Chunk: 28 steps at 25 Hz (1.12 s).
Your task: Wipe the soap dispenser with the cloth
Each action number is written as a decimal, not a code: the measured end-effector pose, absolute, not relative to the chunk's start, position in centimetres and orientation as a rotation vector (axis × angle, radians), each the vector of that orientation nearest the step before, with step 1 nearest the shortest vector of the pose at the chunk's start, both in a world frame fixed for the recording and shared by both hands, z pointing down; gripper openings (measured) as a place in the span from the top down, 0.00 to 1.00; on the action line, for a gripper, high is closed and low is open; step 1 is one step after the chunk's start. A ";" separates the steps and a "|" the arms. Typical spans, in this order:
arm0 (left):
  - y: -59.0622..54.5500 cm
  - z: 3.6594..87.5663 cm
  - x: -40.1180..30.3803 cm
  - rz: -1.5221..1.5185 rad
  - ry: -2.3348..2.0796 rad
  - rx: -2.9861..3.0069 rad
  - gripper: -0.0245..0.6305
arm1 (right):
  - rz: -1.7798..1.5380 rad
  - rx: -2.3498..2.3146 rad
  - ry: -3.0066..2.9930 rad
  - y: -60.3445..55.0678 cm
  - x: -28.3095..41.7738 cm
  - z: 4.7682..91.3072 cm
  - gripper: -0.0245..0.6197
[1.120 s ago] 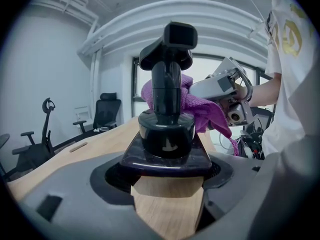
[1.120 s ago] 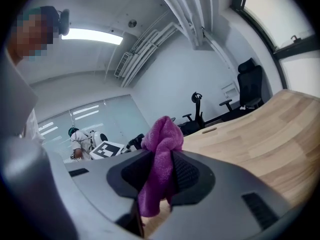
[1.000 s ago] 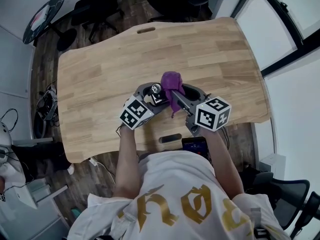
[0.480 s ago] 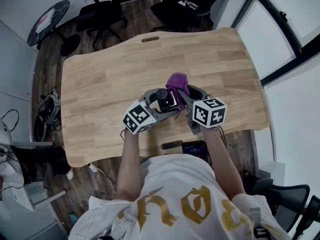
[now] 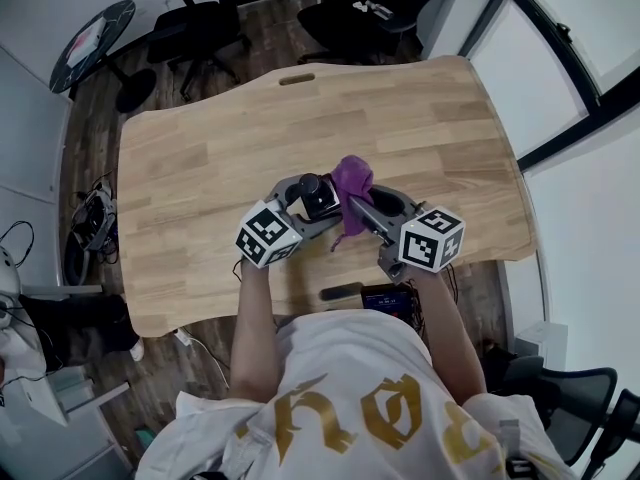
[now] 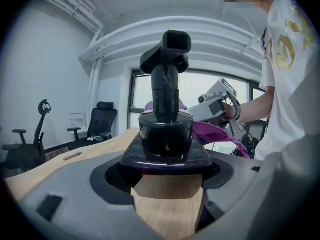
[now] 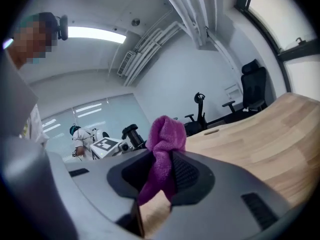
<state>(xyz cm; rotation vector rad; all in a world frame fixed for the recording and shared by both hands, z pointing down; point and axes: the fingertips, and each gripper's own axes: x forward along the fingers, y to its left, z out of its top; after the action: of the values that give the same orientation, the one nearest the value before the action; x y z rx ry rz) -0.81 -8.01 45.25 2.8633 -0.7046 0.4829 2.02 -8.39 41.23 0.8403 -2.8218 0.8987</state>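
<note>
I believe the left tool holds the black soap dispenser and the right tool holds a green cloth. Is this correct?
Only the colour is wrong: the cloth in the right tool is purple, as the right gripper view shows. The left tool does hold the black soap dispenser.

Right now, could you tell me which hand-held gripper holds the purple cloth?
The right hand-held gripper: its jaws pinch the cloth; the left hand-held gripper holds the soap dispenser.

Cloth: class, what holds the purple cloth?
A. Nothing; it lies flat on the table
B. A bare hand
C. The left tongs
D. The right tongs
D: in the right gripper view the cloth is pinched in the right tongs, while the left tongs grip the dispenser.
</note>
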 end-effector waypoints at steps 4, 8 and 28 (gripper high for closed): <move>-7.9 43.7 -0.4 0.383 -0.677 2.887 0.44 | 0.864 0.907 -2.831 -10.4 1.9 40.8 0.79; -8.2 42.3 -0.7 0.288 -0.678 2.896 0.44 | 0.878 0.960 -2.751 -11.7 2.2 43.4 0.79; -9.8 39.4 -3.7 -0.048 -0.751 2.796 0.44 | 0.640 0.576 -2.692 -5.2 -3.7 46.4 0.81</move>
<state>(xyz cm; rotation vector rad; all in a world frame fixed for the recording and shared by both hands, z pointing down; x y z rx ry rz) -3.71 -9.82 39.41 2.7963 -0.7506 -0.0477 -3.68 -5.21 46.43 0.5756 -2.6919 0.6397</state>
